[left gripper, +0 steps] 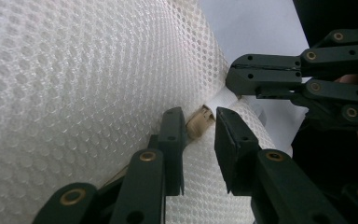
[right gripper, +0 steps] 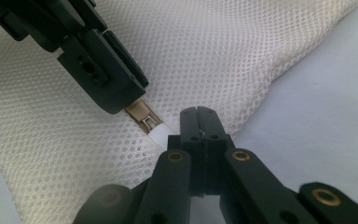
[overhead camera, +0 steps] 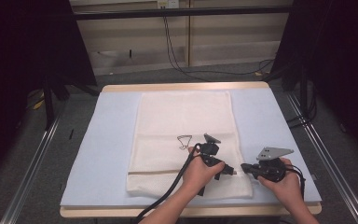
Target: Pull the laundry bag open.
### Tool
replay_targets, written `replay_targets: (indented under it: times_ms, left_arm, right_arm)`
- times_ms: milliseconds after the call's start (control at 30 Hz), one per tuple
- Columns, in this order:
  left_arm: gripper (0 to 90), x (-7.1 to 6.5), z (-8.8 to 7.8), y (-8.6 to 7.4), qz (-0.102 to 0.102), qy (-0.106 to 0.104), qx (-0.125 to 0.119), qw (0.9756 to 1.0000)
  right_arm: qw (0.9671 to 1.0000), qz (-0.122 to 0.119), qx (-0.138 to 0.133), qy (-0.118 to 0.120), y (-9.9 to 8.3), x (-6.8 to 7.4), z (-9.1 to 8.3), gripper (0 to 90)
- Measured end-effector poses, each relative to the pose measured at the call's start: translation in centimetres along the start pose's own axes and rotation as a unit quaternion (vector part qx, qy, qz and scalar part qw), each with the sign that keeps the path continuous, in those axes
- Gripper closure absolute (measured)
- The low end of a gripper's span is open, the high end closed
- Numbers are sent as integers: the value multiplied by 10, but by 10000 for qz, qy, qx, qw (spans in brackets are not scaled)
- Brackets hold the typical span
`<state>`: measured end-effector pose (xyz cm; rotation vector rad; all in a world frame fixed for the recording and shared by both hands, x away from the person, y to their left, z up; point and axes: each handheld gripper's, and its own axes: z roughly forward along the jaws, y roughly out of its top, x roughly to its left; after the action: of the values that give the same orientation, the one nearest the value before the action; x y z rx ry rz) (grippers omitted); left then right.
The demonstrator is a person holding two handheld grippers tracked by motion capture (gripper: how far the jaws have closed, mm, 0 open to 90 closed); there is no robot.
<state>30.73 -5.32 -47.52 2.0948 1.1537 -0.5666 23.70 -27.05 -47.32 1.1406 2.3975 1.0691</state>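
A white mesh bag [overhead camera: 182,121] lies flat on a blue mat [overhead camera: 107,154]. Its zip runs across near the front edge. In the left gripper view my left gripper [left gripper: 200,119] stands with its jaws slightly apart. The beige zipper pull [left gripper: 199,122] sits between the tips, against one jaw and with a small gap to the other. In the right gripper view my right gripper [right gripper: 199,114] is shut on the white fabric tab [right gripper: 161,134] at the zip's end, just beyond the pull [right gripper: 142,116]. In the high view the two grippers, left [overhead camera: 233,170] and right [overhead camera: 243,167], meet tip to tip at the bag's front right.
A thin black cord [overhead camera: 184,141] lies on the bag's middle. The mat rests on a wooden table [overhead camera: 186,87], with bare blue mat on both sides of the bag. Metal rails [overhead camera: 32,163] flank the table, and cables trail on the floor behind.
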Motion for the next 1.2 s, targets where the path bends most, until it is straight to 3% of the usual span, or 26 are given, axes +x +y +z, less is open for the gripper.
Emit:
replay_targets:
  times_ms: [100, 333, 800, 967, 1200]
  left_arm:
    - [721, -1, 2, 1, -109, -61, -56, 9999]
    - [730, -3, 9, 1, -158, -92, -71, 9998]
    - [856, -3, 16, 2, -357, -117, -143, 9992]
    - [871, -3, 16, 2, -415, -155, -133, 9989]
    - [875, 1, 12, 1, -601, -311, -99, 9977]
  right_arm:
    - [10000, 10, -10, 9, 0, 0, 0, 900]
    - [10000, 7, -2, 26, 0, -1, 1, 900]
    - [10000, -1, 77, 35, -1, 0, 3, 900]
    - [9996, -261, 117, 3, -1, 2, 4, 900]
    - [9994, -311, 146, 55, -1, 2, 5, 900]
